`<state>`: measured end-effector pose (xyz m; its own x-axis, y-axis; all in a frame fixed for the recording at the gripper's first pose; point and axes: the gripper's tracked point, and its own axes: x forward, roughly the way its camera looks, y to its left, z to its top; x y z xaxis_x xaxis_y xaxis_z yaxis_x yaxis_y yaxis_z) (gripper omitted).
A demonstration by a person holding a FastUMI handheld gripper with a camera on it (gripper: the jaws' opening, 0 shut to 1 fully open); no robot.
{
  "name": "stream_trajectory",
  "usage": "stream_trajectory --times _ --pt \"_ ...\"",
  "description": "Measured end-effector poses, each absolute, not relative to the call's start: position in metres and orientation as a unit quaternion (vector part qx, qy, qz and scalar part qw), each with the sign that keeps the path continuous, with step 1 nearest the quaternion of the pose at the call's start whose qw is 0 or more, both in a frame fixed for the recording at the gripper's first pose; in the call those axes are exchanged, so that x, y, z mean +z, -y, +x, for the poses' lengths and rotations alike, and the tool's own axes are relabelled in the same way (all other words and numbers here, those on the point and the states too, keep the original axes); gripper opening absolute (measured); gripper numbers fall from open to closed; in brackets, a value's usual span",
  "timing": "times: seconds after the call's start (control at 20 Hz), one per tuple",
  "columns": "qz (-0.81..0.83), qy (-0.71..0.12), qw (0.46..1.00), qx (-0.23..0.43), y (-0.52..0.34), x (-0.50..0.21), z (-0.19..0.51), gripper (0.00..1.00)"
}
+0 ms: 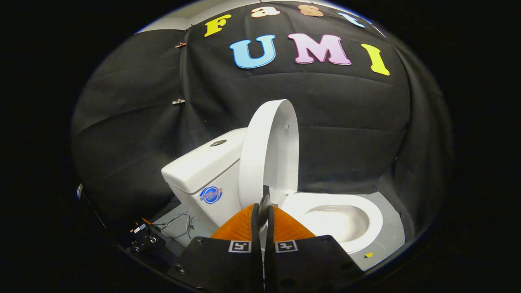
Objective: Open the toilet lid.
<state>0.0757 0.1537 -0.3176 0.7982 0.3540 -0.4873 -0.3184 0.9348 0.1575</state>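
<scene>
A white toilet stands on a grey floor against the black cloth wall. Its lid (269, 150) is raised, standing nearly upright and leaning back toward the tank (199, 169). To the right of the lid, the seat ring (372, 211) lies flat around the uncovered bowl (338, 221). My gripper (264, 203) is shut, its two fingers pressed together with only a thin slit between them. The fingertips sit just in front of the lid's lower edge near the hinge, and I see nothing held between them.
The tank carries a flush button (218, 143) on top and a round blue sticker (211, 194) on its side. A small black device (144, 239) with thin cables (179, 226) lies on the floor left of the toilet. A yellow marker (368, 255) sits on the grey floor (392, 238).
</scene>
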Motion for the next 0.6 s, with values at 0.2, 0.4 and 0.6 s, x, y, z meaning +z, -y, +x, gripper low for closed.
stream_trajectory --times 0.2,0.4,0.6 --pt "0.031 -0.265 0.944 0.193 -0.172 -0.318 0.075 0.06" --pt "0.023 -0.265 0.943 0.202 -0.185 -0.318 0.075 0.07" --pt "0.015 -0.266 0.942 0.205 -0.193 -0.32 0.075 0.07"
